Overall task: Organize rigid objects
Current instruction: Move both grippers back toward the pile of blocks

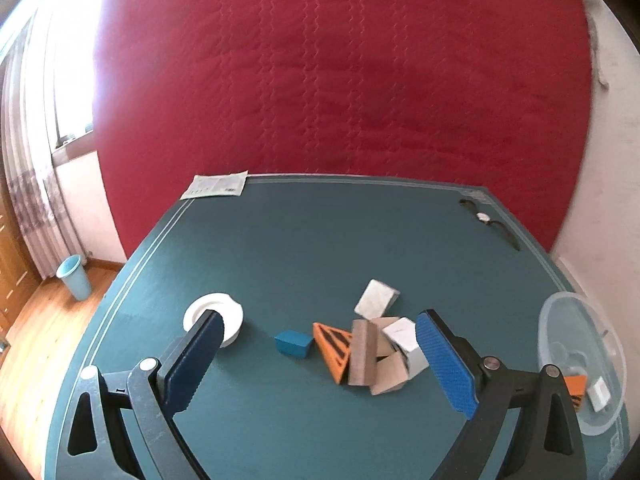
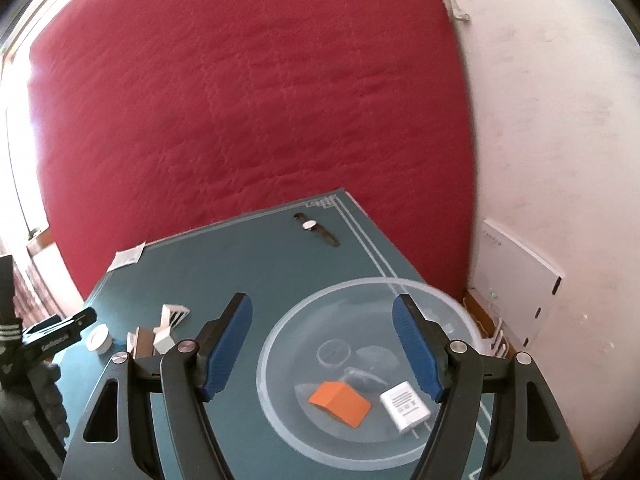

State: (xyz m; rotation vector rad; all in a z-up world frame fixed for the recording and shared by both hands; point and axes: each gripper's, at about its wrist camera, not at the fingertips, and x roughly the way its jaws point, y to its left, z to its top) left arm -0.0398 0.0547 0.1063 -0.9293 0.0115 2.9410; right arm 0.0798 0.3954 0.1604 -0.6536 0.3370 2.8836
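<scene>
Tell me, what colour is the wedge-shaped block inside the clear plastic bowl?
Orange, clearest in the right wrist view.

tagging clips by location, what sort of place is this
Probably a room in a home, perhaps a bedroom: a red mattress stands against the wall behind the green table, with curtains at a window and a wooden floor.

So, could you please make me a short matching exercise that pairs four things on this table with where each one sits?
Things:
1. orange block
2. wristwatch
3. blue block
4. paper sheet

Places:
A. at the far left corner of the table
B. alone on the mat, between the white dish and the pile of blocks
C. inside the clear bowl
D. near the far right corner of the table

Pairs: 1-C, 2-D, 3-B, 4-A
</scene>
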